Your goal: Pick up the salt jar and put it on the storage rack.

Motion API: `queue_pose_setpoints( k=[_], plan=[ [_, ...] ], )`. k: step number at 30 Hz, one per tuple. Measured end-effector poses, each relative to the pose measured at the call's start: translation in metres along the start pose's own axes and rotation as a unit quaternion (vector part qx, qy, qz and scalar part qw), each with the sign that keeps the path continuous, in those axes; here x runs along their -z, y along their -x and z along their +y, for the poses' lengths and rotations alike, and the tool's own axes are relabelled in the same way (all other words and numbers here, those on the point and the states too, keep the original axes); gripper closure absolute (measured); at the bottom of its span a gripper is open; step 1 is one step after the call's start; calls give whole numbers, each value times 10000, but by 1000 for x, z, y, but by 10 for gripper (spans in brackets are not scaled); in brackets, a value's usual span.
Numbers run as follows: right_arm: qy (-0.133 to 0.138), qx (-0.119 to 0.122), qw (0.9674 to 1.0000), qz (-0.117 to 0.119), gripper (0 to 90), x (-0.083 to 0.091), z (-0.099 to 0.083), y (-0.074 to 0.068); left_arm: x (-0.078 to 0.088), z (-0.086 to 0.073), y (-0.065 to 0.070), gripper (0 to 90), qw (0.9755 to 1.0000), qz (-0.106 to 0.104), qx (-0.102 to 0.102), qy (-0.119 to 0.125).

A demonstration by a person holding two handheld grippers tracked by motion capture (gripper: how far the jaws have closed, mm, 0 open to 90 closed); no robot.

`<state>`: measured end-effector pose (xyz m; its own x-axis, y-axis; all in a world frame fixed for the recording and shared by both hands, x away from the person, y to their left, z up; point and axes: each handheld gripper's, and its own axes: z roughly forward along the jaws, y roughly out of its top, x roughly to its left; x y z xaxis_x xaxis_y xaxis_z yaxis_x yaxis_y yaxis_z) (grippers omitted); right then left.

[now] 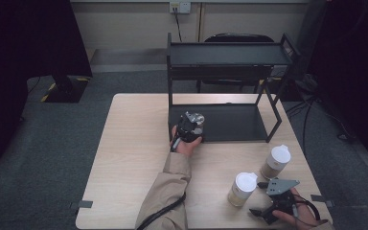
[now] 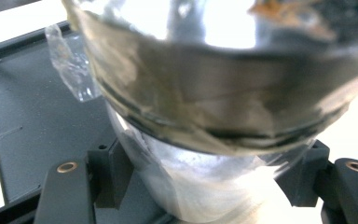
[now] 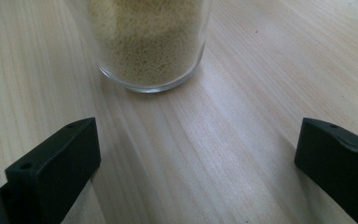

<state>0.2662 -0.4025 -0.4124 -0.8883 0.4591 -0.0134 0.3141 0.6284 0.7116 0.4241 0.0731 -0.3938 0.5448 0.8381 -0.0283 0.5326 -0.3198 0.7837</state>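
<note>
Silvery, perhaps foil-wrapped jar (image 2: 205, 116) clamped in left gripper (image 1: 190, 128); right gripper (image 1: 268, 201) gaping, empty.

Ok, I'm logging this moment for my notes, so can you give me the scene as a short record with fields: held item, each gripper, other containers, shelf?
held item: shiny container wrapped in clear film, its make unclear
left gripper: left gripper shut on the shiny container, at the front edge of the shelf's lower level
right gripper: right gripper open, nothing between its jaws, low over the table
other containers: two jars of pale grains with white lids, near jar and far jar, standing on the table
shelf: black two-level rack at the table's far side
</note>
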Motion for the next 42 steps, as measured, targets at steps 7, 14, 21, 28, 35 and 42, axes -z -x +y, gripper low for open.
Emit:
queue_pose_setpoints(
  k=[7, 14, 21, 28, 35, 42],
  plan=[
    [0, -1, 10000, 1, 0, 0, 0, 0, -2, 1, -1, 312, 10000, 46, 25, -42],
    [1, 0, 10000, 1, 0, 0, 0, 0, -4, 3, -1, 312, 9999, 72, 42, -57],
    [0, -1, 10000, 1, 0, 0, 0, 0, -7, 4, -1, 312, 9999, 106, 119, -47],
    [-1, -1, 10000, 0, 0, 0, 0, 0, -11, 6, -2, 312, 9997, 143, 162, -62],
    [0, 0, 10000, 0, 0, 0, 0, 0, -16, 8, 0, 312, 9996, 226, 147, -80],
    [0, -1, 10000, 0, 0, 0, 0, 0, -18, 10, 1, 311, 9994, 291, 142, -94]
  ],
)
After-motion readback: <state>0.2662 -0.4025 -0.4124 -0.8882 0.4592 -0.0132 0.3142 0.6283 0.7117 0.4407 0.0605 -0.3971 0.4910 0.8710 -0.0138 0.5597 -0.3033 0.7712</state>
